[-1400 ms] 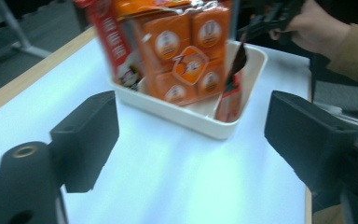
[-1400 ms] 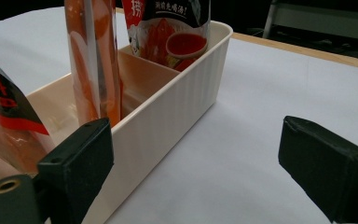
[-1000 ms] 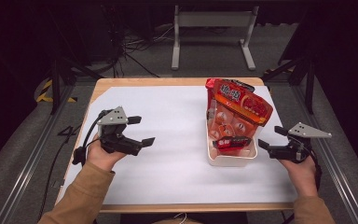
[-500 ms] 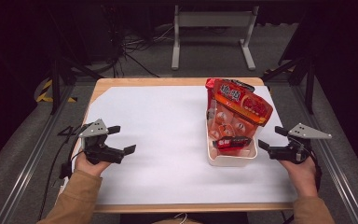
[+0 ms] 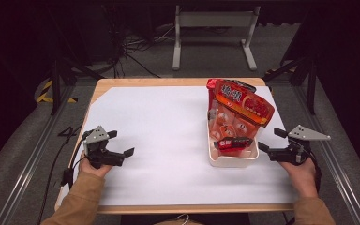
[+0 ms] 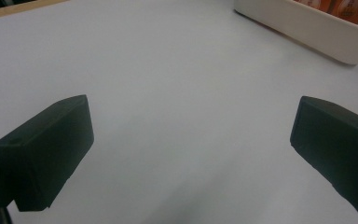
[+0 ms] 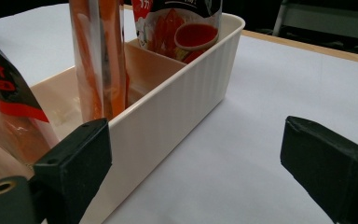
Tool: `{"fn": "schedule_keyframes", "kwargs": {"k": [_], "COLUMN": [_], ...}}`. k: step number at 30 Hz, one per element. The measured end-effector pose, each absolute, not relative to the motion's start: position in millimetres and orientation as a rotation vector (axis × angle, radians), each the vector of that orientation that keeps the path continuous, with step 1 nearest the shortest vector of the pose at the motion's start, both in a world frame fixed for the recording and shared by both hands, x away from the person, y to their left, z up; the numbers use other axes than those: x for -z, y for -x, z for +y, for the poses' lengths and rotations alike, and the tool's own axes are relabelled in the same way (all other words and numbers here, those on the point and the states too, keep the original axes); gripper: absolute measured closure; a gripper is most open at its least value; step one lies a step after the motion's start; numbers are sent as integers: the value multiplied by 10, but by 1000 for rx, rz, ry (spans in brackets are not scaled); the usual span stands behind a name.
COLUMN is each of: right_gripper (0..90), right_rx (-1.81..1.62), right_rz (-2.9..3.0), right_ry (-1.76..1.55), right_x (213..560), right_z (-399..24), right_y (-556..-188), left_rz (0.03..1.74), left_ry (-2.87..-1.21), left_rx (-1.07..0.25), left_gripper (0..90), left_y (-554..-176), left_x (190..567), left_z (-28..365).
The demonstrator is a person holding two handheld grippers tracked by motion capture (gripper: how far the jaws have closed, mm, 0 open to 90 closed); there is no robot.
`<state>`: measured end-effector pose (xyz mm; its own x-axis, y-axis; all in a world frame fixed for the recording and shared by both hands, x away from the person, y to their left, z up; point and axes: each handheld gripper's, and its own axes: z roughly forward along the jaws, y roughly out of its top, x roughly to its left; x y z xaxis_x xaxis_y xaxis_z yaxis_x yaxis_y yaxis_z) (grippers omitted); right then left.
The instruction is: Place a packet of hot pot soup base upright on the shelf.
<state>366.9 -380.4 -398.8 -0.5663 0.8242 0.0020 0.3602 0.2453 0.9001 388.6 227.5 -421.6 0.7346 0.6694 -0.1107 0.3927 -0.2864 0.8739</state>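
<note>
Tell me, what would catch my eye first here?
The red snack bags standing in a cream bin at the right of the white table jump out first. Next come the two black hand-held grippers: the left hand-held gripper near the table's left edge, jaws open over bare surface, and the right hand-held gripper just right of the bin, jaws open too.

Left claw [image 5: 120, 143] and right claw [image 5: 270, 139] both gape wide, empty.

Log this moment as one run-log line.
left tool: open, empty | right tool: open, beside bin | snack bags: standing in bin
</note>
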Motion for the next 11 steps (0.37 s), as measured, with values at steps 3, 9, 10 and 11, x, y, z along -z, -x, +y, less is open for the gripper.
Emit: {"fn": "schedule_keyframes", "kwargs": {"k": [3, 9, 10, 11], "right_gripper": [78, 90, 94, 98], "right_rx": [-1285, -1286, -1284, -1282], "right_rz": [2036, 2045, 2050, 2051], "right_ry": [-1078, -1093, -1104, -1104], "right_x": [3985, 3975, 3972, 3971], "right_z": [-3811, -3821, -3823, -3825], "right_y": [-3668, -3663, -3661, -3660], "left_rz": [799, 799, 798, 800], "left_ry": [-1914, -1898, -1875, -1856], "left_rx": [-359, -347, -323, -297], "left_gripper": [0, 0, 0, 0], "left_y": [-3891, -3891, -3889, -3889], "left_x": [4212, 4219, 4216, 4211], "left_z": [2277, 2276, 2282, 2293]}}
